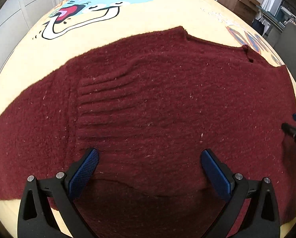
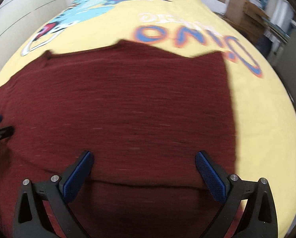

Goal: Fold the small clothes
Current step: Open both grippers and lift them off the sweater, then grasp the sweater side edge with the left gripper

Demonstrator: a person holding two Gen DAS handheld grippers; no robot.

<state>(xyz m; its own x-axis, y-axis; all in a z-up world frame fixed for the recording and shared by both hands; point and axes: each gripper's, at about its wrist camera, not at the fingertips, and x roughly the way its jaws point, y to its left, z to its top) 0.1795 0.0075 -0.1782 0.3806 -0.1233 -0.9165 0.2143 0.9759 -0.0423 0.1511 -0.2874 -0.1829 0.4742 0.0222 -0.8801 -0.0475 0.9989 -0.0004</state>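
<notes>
A: Dark red knit, fuzzy, lies spread flat: that is the sweater, on a yellow bedspread printed with a blue cartoon dinosaur at the far end.

B: Where do its edges run?

A: In the left wrist view the far edge curves across the middle of the bed, with a small notch at the far right. 1 sleeve reaches out to the near left. A fold line crosses the near part, just beyond the tips.

B: And in the right wrist view?

A: That one is blurred. The sweater's right edge runs straight from far to near, and bare yellow bedspread lies open to the right of it.

B: The tongs?

A: The left tongs hang over the near part of the sweater, blue pads spread wide apart with nothing clamped. The right tongs likewise stand wide apart over the knit, empty.

B: Any containers?

A: Brown cardboard boxes stand off the bed's far right; their contents cannot be told.
</notes>
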